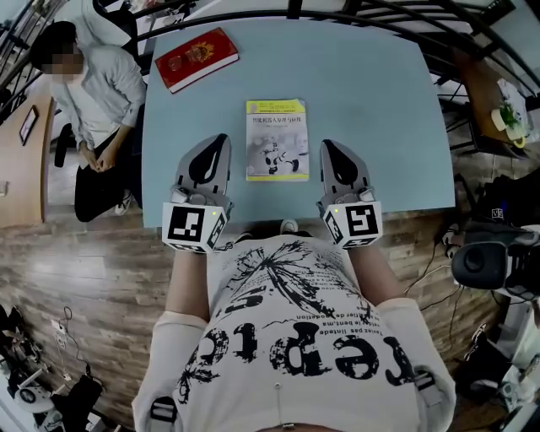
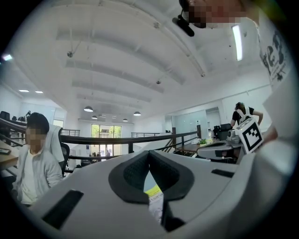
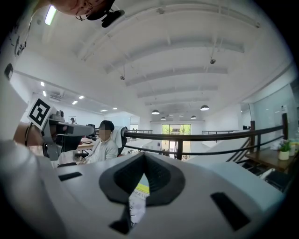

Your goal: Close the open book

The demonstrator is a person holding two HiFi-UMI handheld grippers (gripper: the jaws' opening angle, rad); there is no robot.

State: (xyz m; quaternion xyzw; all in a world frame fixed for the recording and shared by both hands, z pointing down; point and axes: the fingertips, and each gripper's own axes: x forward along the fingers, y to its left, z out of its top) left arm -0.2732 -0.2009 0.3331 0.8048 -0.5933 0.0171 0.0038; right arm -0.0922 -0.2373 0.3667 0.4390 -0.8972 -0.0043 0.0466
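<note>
A book (image 1: 277, 140) with a yellow and white cover lies closed and flat on the blue table (image 1: 371, 101), near its front edge. My left gripper (image 1: 220, 140) hovers just left of the book, pointing level, its jaws shut with nothing between them. To the book's right, my right gripper (image 1: 328, 145) is held the same way, also shut and empty. In the left gripper view a strip of the book (image 2: 155, 200) shows below the closed jaws (image 2: 148, 154). The right gripper view shows the book (image 3: 137, 198) under its closed jaws (image 3: 144, 157) too.
A red book (image 1: 197, 57) lies at the table's far left corner. A person in a grey top (image 1: 101, 93) sits by the left edge. A black railing (image 1: 354, 17) runs behind the table. A camera rig (image 1: 489, 261) stands at the right.
</note>
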